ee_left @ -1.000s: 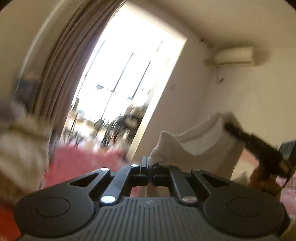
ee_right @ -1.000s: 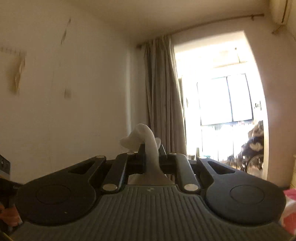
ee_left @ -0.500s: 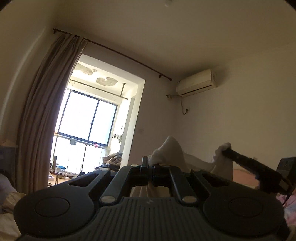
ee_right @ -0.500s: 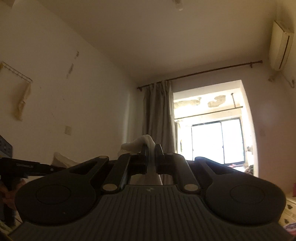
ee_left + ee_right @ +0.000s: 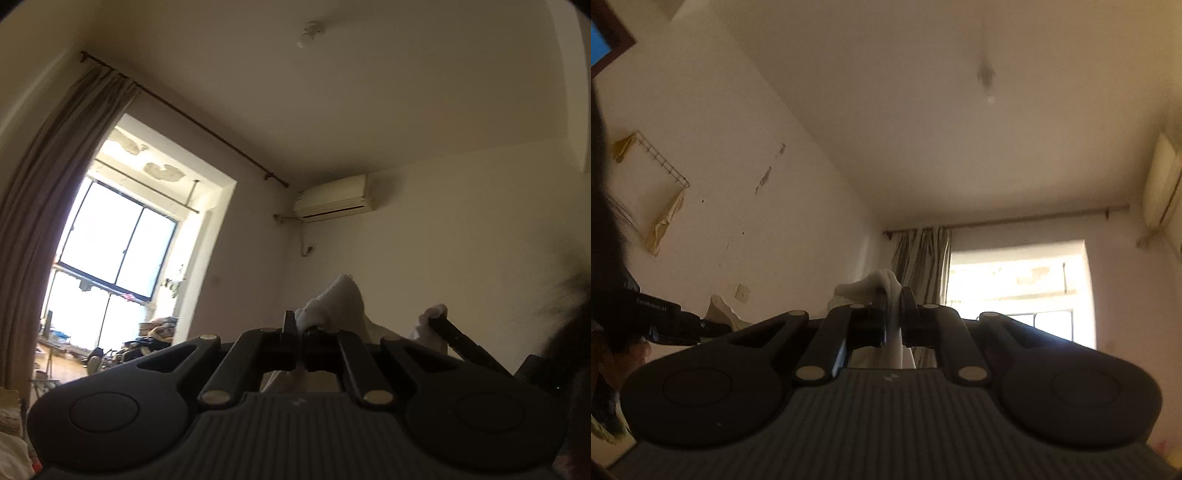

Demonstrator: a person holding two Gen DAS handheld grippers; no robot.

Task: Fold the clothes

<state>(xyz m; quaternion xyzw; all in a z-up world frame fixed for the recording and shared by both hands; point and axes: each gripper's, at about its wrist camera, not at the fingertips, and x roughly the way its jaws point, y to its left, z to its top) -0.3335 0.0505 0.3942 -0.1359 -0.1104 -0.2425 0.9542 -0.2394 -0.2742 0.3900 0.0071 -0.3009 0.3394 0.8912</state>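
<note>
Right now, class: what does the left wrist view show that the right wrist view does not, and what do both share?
Only the left wrist view: window panes full height, clutter beneath. Only the right wrist view: a wire rack with yellow cloth on the wall. Both: white garment pinched by the left gripper and right gripper, air conditioner, curtain.

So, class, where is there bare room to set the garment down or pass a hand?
No bare surface shows. Open air lies above the white garment, under the air conditioner. Crowded: clutter below the window; left gripper and right gripper clamp it.
</note>
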